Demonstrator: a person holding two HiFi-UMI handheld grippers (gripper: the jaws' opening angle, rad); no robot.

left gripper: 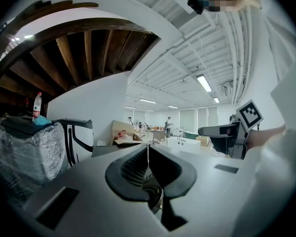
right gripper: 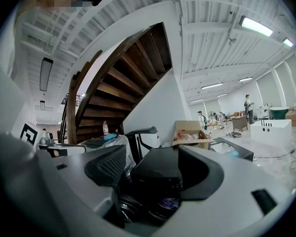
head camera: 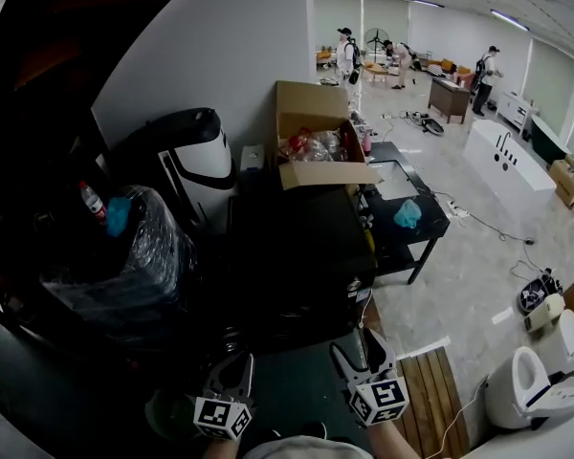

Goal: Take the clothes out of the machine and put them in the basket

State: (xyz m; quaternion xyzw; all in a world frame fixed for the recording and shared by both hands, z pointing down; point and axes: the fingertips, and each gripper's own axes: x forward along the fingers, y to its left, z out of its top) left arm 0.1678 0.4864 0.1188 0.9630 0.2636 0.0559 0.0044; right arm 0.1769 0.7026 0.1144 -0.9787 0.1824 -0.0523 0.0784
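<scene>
The machine [head camera: 297, 247] is a dark box with a black top, straight ahead in the head view. Both grippers hover at its near edge, low in that view. My left gripper [head camera: 233, 361] is shut with nothing in it, its jaws meeting in the left gripper view [left gripper: 148, 147]. My right gripper [head camera: 360, 352] is open and empty. In the right gripper view [right gripper: 153, 157] the machine [right gripper: 160, 169] fills the gap between its jaws. Something purplish [right gripper: 168, 202] shows low between them, and I cannot tell what it is. I see no clothes or basket clearly.
An open cardboard box [head camera: 316, 137] of oddments sits on the machine's far end. A plastic-wrapped black bundle [head camera: 124, 256] and a black-and-white appliance [head camera: 187, 161] stand to the left. A low black table [head camera: 402, 218], wooden pallet [head camera: 435, 390] and white appliance [head camera: 526, 390] lie right. People stand far off.
</scene>
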